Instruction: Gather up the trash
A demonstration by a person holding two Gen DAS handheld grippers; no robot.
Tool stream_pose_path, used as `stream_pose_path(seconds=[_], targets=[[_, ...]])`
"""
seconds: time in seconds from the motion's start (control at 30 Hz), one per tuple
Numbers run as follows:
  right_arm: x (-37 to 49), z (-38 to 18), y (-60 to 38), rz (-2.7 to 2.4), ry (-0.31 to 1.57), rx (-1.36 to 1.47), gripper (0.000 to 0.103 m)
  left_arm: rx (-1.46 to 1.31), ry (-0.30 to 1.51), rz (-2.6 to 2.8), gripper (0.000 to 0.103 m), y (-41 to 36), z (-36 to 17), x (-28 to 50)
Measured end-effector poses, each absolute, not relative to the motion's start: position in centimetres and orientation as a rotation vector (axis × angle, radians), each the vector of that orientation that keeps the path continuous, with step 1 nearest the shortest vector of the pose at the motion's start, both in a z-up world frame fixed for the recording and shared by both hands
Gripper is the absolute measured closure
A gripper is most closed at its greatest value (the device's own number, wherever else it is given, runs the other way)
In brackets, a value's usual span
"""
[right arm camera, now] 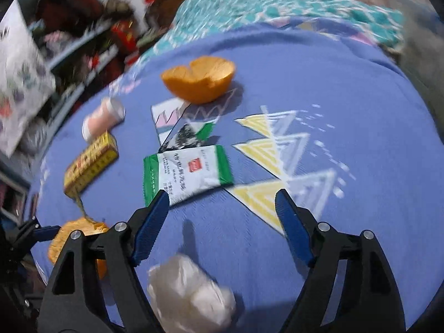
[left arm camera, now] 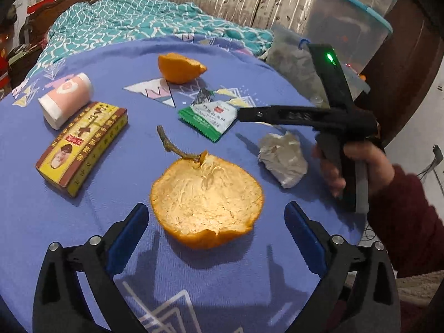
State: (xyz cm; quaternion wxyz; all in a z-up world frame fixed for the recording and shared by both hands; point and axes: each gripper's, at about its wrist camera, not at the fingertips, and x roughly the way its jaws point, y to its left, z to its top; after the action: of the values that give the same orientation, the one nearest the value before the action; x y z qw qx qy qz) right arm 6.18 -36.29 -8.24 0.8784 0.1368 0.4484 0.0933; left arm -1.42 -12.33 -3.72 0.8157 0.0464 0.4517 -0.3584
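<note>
Trash lies scattered on a blue-purple bedspread (left arm camera: 83,222). A large orange peel (left arm camera: 206,197), pith side up with a stem, sits just ahead of my open left gripper (left arm camera: 216,208), whose blue pads (left arm camera: 133,230) stand wide on either side of it. My right gripper (right arm camera: 222,195) is open too. Its left fingertip is over the near corner of a green-and-white sachet (right arm camera: 188,174), with nothing pinched. A crumpled white tissue (right arm camera: 191,291) lies under it, near its base. In the left wrist view the right gripper (left arm camera: 240,113) reaches to the sachet (left arm camera: 208,116) past the tissue (left arm camera: 283,158).
A second peel (left arm camera: 180,68) lies farther back. At the left are a pink-and-white tube (left arm camera: 66,100) and a yellow-and-brown box (left arm camera: 83,144). A teal quilt (left arm camera: 138,19) is bunched behind. Clear plastic bins (left arm camera: 352,25) stand at the right, and a hand in a dark red sleeve (left arm camera: 405,216) holds the right gripper.
</note>
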Motion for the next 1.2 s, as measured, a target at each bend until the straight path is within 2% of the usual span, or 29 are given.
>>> stream_pose_path(seconds=[0.13,0.17,0.2,0.27,0.33,0.4,0.47,0.6,0.67,0.97,1.2], targets=[[8.4,-8.3,-34.2,0.221,0.967,0.178,0.034,0.093,0.981,-0.742,0.011,-12.8,-4.6,-0.5],[8.7,-8.4,-33.8,0.226,0.972,0.151,0.042,0.095,0.982,-0.736,0.015,-12.9,-4.7,-0.3],[8.8,-8.4,-33.3,0.219,0.969,0.124,0.056,0.088,0.988,-0.75,0.017,-13.0,-4.9,0.0],[8.8,-8.4,-32.7,0.207,0.959,0.062,0.074,0.066,1.008,-0.783,0.035,-13.1,-5.1,0.2],[8.3,-8.4,-32.5,0.212,0.948,0.053,0.079,0.051,1.019,-0.801,0.044,-13.3,-5.2,0.4],[7.7,-8.4,-32.7,0.209,0.935,0.062,0.094,0.066,0.996,-0.791,0.052,-13.3,-5.0,0.2],[6.9,-8.4,-33.3,0.201,0.915,0.097,0.094,0.069,0.983,-0.781,0.067,-13.1,-4.8,0.3],[5.4,-7.9,-35.3,0.154,0.867,0.182,0.095,0.017,1.003,-0.779,0.079,-12.2,-4.7,0.8],[4.6,-7.6,-36.7,0.122,0.841,0.237,0.095,0.017,1.013,-0.752,0.091,-11.8,-4.9,1.0],[-1.0,-6.9,-43.3,-0.036,0.72,0.444,0.095,-0.07,1.039,-0.776,0.092,-11.2,-4.1,1.6],[-6.1,-6.7,-49.2,-0.167,0.621,0.571,0.095,-0.069,1.034,-0.837,0.092,-14.0,-2.4,2.2]])
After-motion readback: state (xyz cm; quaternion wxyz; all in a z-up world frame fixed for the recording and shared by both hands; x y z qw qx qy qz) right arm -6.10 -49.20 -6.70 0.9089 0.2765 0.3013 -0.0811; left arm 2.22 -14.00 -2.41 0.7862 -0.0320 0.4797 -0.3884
